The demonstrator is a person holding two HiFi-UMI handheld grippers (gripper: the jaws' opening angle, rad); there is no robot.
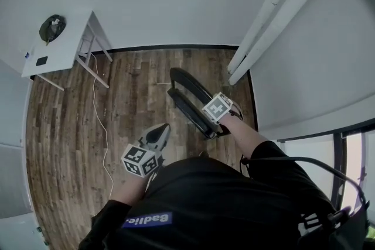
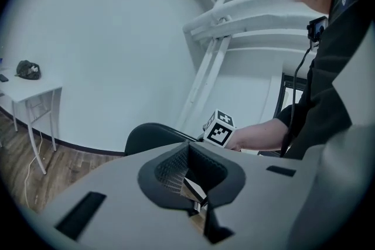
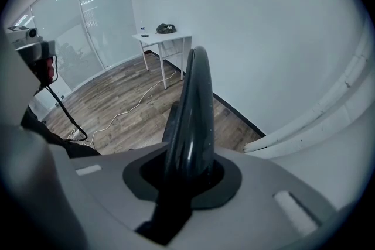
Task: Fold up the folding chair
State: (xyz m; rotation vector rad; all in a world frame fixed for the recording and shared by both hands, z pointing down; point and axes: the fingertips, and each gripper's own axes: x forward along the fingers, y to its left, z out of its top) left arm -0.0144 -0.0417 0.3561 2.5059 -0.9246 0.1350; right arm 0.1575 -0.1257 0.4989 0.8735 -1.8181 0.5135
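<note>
Right gripper view: grips the rim of the chair [image 3: 190, 102] between the narrow jaws of the right gripper [image 3: 188, 175], with the chair seemingly folded flat and upright on the floor [image 1: 70, 126] near the wall [image 3: 263, 38]. Holds the left gripper [image 2: 196, 187] closed and empty, clear of the chair. Risks letting the chair tip or swing open, judging by that single grip on a smooth rim with no second support.

Brown wood-plank floor [image 1: 64, 143] carries white rectangular table [image 1: 64, 47] by wall, thin white cable [image 1: 94, 99] trailing across boards, black folding chair [image 1: 187, 108].
</note>
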